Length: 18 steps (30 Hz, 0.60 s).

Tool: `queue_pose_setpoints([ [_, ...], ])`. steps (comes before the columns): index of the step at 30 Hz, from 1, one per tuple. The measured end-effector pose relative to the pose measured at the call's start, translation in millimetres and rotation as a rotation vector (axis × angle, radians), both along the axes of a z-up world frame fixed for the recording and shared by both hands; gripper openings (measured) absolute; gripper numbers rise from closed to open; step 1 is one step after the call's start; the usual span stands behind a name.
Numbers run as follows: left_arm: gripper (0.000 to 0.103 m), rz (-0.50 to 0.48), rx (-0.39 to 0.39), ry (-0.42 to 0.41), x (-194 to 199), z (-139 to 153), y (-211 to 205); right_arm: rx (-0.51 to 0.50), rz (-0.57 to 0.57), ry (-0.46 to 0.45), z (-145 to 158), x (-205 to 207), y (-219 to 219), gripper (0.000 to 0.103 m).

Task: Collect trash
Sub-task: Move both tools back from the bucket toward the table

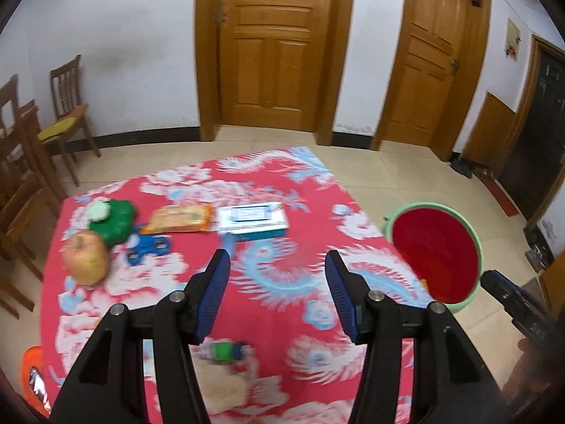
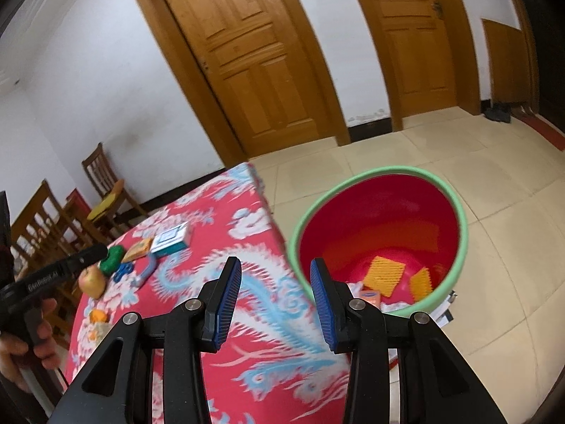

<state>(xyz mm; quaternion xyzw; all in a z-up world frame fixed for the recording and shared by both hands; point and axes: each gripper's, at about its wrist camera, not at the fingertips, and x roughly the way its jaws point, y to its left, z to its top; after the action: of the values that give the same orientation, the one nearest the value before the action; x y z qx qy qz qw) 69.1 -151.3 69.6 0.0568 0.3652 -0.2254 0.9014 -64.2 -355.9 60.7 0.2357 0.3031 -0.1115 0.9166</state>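
My left gripper (image 1: 277, 265) is open and empty above the red flowered tablecloth (image 1: 282, 318). Ahead of it lie a white and blue box (image 1: 252, 221), an orange snack packet (image 1: 182, 218), a blue fidget spinner (image 1: 148, 247), a green lump (image 1: 113, 221) and an apple (image 1: 85, 257). A small green and blue wrapper (image 1: 226, 349) lies below its fingers. My right gripper (image 2: 275, 275) is open and empty over the table's right edge, beside the green-rimmed red bin (image 2: 452, 198). The bin (image 1: 476, 236) holds orange wrappers (image 2: 384, 275) and white paper.
Wooden chairs (image 1: 67, 106) stand left of the table. Two wooden doors (image 1: 268, 46) are in the far wall. The tiled floor (image 2: 494, 247) surrounds the bin. An orange object (image 1: 31, 381) sits at the table's near left corner. The other hand-held gripper (image 2: 53, 275) shows at left.
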Motion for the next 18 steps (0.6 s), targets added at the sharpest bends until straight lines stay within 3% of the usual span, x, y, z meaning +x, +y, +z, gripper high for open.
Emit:
queue_pose_setpoints([
  [7,0.056,0.089,0.011,0.006,10.4,6.0,55.0,-0.013,0.071,-0.004,6.9,4.9,31.0,0.042],
  [18,0.056,0.205,0.06,0.062,24.3,-17.7,121.2,-0.031,0.146,0.011,9.9,9.6,64.8,0.042],
])
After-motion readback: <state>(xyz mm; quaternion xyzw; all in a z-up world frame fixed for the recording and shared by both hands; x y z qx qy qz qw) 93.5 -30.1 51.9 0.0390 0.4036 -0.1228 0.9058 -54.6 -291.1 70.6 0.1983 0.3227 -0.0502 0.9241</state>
